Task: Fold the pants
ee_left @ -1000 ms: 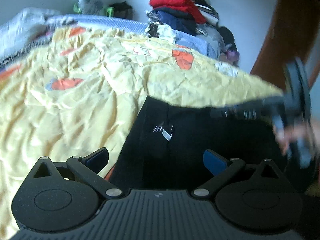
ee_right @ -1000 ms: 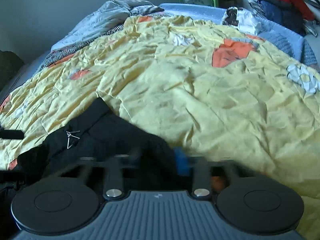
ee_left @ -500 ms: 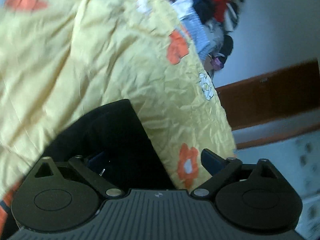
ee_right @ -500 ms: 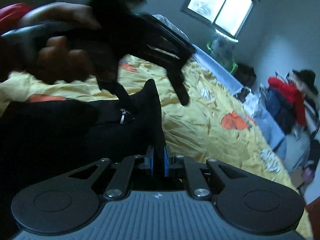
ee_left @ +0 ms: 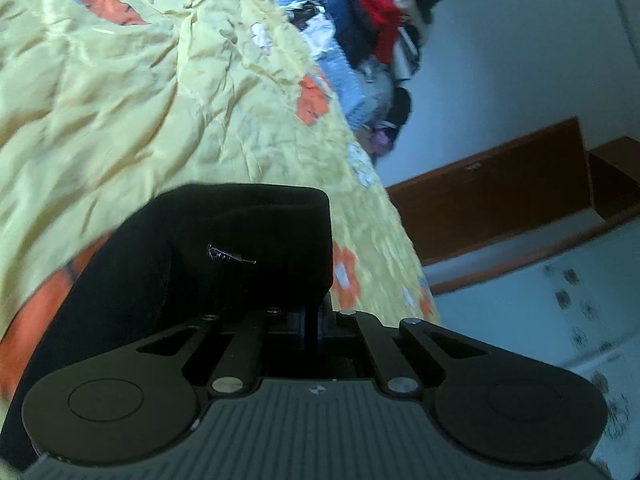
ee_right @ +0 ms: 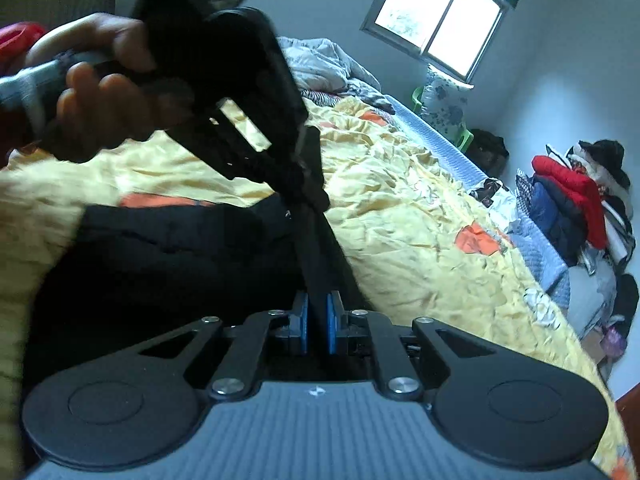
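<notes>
1. Status: you have both claws clamped on the black pants [ee_left: 240, 256]. The left claw [ee_left: 314, 326] pinches cloth at lower centre of the left view; the right claw [ee_right: 318, 322] pinches a taut edge at lower centre of the right view.
2. Pants location: lower left of both views, partly lifted off the yellow bedspread [ee_right: 420, 232].
3. Step, est.: carrying one edge over for a fold.
4. Next: keep both grips level, lay the edge onto the cloth below, then release.
</notes>
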### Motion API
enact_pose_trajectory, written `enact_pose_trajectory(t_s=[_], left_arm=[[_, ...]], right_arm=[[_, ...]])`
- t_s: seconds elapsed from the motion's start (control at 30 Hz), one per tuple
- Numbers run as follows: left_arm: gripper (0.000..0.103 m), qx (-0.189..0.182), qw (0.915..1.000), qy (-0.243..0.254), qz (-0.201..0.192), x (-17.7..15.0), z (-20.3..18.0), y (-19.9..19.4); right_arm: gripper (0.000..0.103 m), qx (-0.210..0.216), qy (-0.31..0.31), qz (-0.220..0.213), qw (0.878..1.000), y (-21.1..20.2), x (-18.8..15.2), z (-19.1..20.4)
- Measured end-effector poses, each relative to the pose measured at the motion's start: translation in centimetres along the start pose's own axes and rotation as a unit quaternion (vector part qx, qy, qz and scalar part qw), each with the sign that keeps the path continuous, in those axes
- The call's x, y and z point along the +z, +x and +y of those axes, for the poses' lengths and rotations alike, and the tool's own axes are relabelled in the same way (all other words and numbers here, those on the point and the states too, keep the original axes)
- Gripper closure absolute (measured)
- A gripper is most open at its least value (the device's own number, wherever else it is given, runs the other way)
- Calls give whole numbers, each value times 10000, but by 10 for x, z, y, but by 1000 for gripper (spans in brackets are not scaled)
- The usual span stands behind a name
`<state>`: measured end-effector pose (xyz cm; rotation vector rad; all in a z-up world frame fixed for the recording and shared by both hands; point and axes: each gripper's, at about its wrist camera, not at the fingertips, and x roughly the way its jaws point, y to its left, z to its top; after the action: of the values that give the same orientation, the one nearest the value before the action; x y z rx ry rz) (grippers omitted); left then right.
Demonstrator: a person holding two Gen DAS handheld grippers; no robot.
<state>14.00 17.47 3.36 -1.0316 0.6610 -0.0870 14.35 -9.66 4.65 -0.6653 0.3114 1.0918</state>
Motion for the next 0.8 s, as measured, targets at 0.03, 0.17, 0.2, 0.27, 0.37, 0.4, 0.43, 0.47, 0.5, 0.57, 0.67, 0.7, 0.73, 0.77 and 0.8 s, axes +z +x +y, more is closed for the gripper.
enact_pose_trajectory(t_s=[0.03, 0.17, 0.2, 0.27, 0.37, 0.4, 0.43, 0.47, 0.5, 0.57, 0.67, 0.7, 0.73, 0.77, 0.8], left_arm=[[100, -47, 10000, 74, -1, -10, 0, -11], [100, -35, 9995, 280, 113, -49, 9, -44], [100, 9, 9995, 279, 156, -57, 13, -50], [100, 86, 9993, 227, 268, -70, 23, -59], [100, 282, 9987, 149, 397, -83, 37, -65], [100, 342, 9985, 128, 401, -86, 41, -66], [100, 425, 9983, 144, 381, -88, 44, -68], [100, 517, 9980, 154, 342, -89, 47, -69], [100, 576, 9978, 179, 291, -90, 50, -71], [99, 704, 9970, 299, 145, -92, 52, -74], [99, 842, 9960, 243, 164, -92, 60, -71], [99, 887, 9956, 250, 184, -93, 64, -69], [99, 922, 9953, 230, 189, -95, 66, -69], [99, 909, 9955, 182, 197, -96, 68, -70], [99, 891, 9957, 180, 190, -97, 69, -71]], right_arm=[[93, 24, 52, -15, 10000, -9, -1, 8], [93, 122, 212, 15, 9997, -35, -8, 42], [93, 189, 261, 34, 9995, -41, -11, 51], [93, 331, 365, 97, 9987, -48, -16, 68], [94, 466, 496, 223, 9974, -52, -26, 89], [94, 512, 584, 240, 9967, -51, -28, 92], [94, 539, 625, 246, 9963, -50, -30, 96], [94, 592, 671, 237, 9957, -51, -31, 102], [94, 660, 744, 207, 9948, -50, -30, 103], [94, 810, 758, 198, 9936, -47, -28, 108], [94, 800, 710, 274, 9939, -43, -31, 120], [94, 800, 732, 249, 9938, -43, -31, 121], [94, 750, 716, 181, 9944, -48, -31, 120], [94, 639, 722, 105, 9953, -55, -31, 117], [94, 415, 748, 17, 9963, -63, -31, 113]])
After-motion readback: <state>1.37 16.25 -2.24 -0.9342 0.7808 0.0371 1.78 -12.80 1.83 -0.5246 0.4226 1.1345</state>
